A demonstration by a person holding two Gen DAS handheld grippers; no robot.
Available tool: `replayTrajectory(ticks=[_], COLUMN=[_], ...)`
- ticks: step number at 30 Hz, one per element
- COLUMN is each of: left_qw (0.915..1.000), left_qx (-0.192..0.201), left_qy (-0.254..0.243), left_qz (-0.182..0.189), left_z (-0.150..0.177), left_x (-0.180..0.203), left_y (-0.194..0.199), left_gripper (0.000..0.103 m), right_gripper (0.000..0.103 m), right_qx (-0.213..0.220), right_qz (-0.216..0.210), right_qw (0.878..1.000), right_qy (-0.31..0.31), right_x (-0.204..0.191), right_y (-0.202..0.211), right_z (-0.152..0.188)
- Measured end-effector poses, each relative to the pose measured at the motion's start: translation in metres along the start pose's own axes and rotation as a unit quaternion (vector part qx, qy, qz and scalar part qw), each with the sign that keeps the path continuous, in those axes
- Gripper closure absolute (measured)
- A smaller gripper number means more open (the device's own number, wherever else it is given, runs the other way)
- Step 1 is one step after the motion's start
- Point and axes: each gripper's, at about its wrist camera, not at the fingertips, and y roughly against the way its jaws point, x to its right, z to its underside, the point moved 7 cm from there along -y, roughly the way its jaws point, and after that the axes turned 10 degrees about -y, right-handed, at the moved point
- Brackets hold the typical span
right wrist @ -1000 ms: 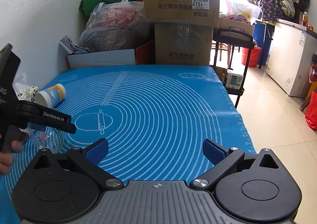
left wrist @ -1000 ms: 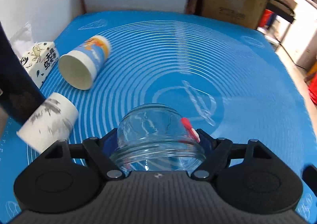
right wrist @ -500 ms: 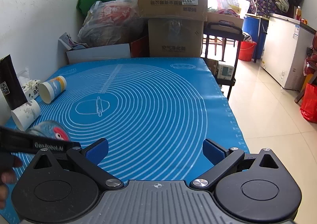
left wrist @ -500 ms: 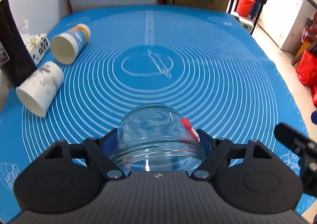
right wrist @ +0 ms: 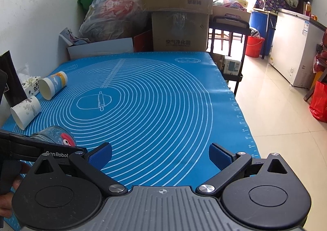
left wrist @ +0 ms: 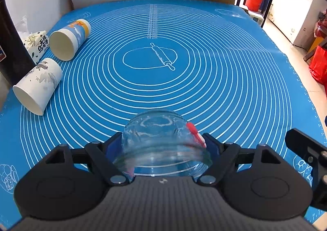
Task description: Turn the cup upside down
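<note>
My left gripper (left wrist: 161, 145) is shut on a clear glass cup (left wrist: 159, 139) with a red mark on its side. The cup lies on its side between the blue pads, base pointing away from me, held above the near part of the blue mat (left wrist: 204, 87). In the right wrist view the glass cup (right wrist: 55, 135) shows at the lower left in the left gripper. My right gripper (right wrist: 160, 154) is open and empty over the mat's near edge.
Two paper cups lie on their sides at the mat's left: a blue-and-white one (left wrist: 69, 39) and a white one with grey print (left wrist: 37, 85). A tissue pack (left wrist: 36, 44) and a dark box (left wrist: 8, 42) stand beside them. Cardboard boxes (right wrist: 179, 6) and bags stand behind.
The left gripper has carried the glass cup back and to the right, toward the mat's near middle. The paper cups now lie farther away. The right gripper has stayed open, nearly still.
</note>
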Motion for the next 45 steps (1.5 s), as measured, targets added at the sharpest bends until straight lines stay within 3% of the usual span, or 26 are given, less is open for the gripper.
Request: replayTrajectory(ticks=[4,15,22,30,33,37,45], left_qw=[1.0,0.9998,0.9966,0.9928,0.991,0.9894,0.988], left_qx=[-0.006,0.022,0.061,0.047,0.041,0.034,0.017], left_qy=[-0.006,0.001,0.026,0.053,0.058,0.059,0.097], left_qz=[0.003,0.0,-0.049,-0.096,-0.113,-0.128,-0.119], left_z=[0.001,-0.011,-0.025,0.002,0.02,0.035,0.059], left_x=[0.0,-0.011,-0.059,-0.116,-0.138,-0.158,-0.186], left_y=[-0.002,0.022,0.057,0.052,0.047,0.038,0.022], left_gripper=[0.013,0.013,0.007,0.007,0.007,0.007,0.007], right_gripper=[0.001,0.001,0.0,0.0,0.002,0.002,0.008], right_qx=[-0.002,-0.002,-0.012,-0.108,-0.161,-0.2,-0.32], right_qz=[-0.001,0.001,-0.024,-0.066,-0.069,-0.065,-0.081], right_qw=[1.0,1.0,0.999,0.99,0.983,0.976,0.943], right_qy=[0.004,0.013,0.031,0.063,0.055,0.063,0.042], right_x=[-0.003,-0.012,-0.04,-0.104,-0.122,-0.141,-0.162], right_y=[-0.001,0.004,0.014,-0.013,-0.033,-0.052,-0.089], right_z=[0.001,-0.003,-0.019,-0.028,-0.027,-0.025,-0.005])
